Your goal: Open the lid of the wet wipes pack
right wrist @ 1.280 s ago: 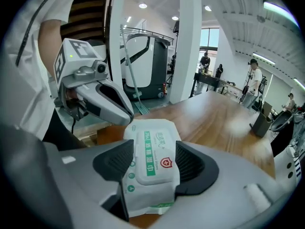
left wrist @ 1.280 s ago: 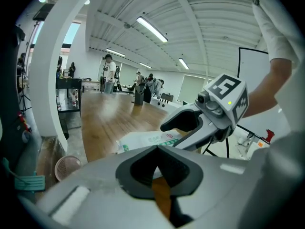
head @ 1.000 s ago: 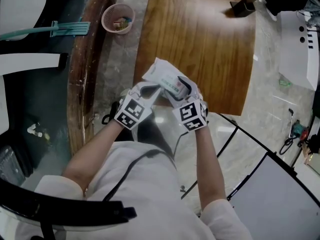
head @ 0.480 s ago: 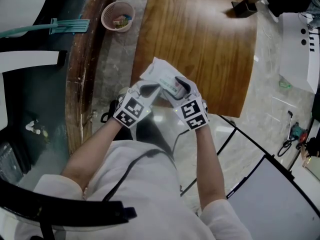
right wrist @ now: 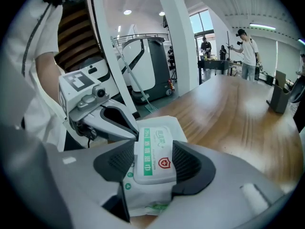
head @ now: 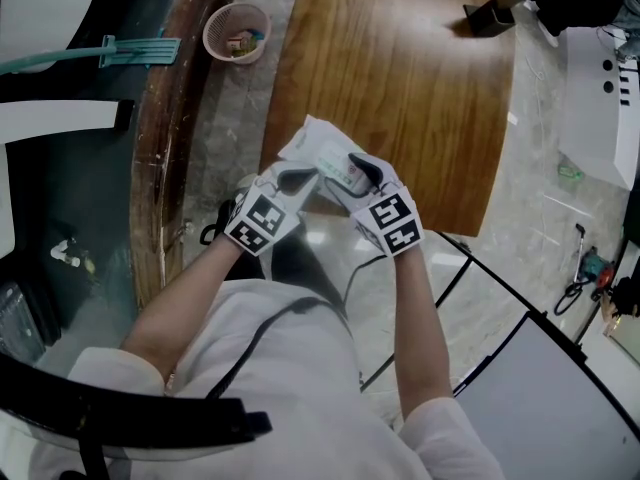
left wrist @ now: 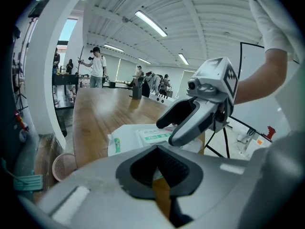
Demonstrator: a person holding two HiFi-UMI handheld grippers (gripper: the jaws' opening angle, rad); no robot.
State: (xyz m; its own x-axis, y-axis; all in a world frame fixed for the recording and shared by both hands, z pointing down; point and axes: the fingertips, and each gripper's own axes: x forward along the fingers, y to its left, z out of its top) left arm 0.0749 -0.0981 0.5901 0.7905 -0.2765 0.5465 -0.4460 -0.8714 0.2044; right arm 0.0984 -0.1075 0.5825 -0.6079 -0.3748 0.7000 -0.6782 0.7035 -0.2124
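The white wet wipes pack [head: 322,151] is held in the air over the near edge of the wooden table [head: 400,78]. Its white lid [right wrist: 153,161], with a green stripe and a red shield, lies flat on the pack. My right gripper [head: 360,171] straddles that lid. Its jaws have just closed a little, and both pads [right wrist: 188,163] now rest against the lid's sides. My left gripper [head: 302,179] is shut on the pack's near left edge, and a white sliver shows between its pads [left wrist: 159,168]. The two grippers nearly touch.
A pink basket [head: 235,31] stands on the floor at the upper left, beside a dark wooden counter edge [head: 160,168]. A black box [head: 488,13] sits at the table's far end. A white machine [head: 600,88] and a black frame [head: 480,288] stand at the right. Several people stand far off.
My right gripper has rolled slightly, and its marker cube has shifted a bit to the right. The pack and my left gripper stay where they were.
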